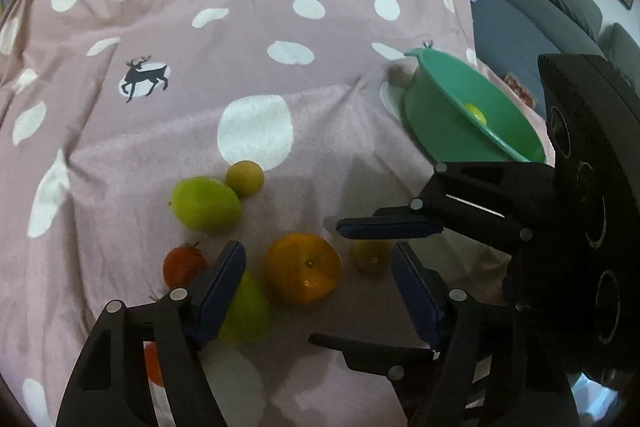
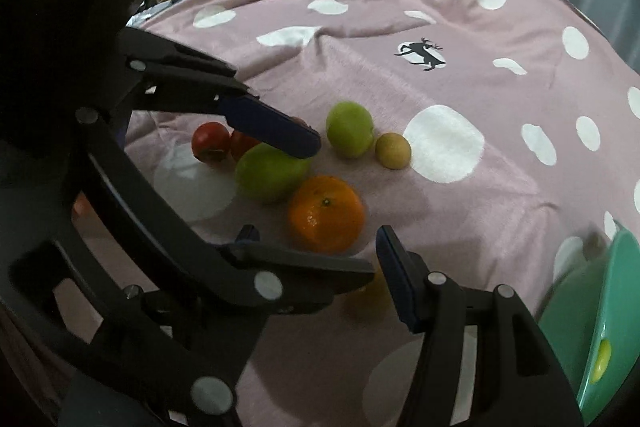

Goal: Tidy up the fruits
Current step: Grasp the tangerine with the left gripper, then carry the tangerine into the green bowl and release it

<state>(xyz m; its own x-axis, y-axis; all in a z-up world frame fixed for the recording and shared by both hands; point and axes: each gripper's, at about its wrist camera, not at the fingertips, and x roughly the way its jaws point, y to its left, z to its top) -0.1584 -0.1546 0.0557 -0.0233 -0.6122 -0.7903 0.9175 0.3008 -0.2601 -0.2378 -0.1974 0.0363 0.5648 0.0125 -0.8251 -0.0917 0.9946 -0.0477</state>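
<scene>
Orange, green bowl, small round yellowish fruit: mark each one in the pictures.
orange (image 2: 326, 213), right wrist view, on its top face just below the stem dimple.
green bowl (image 1: 452, 95), left wrist view, on its inner wall.
small yellowish fruit (image 2: 393, 151), right wrist view, on the middle of its skin.

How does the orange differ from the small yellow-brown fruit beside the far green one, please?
The orange is much larger than the small yellow-brown fruit. The orange is bright and glossy with a green stem spot on top; the small fruit is dull and plain. The orange lies apart from its neighbours, while the small fruit touches the far green fruit. Both are round and rest on the dotted pink cloth.
</scene>
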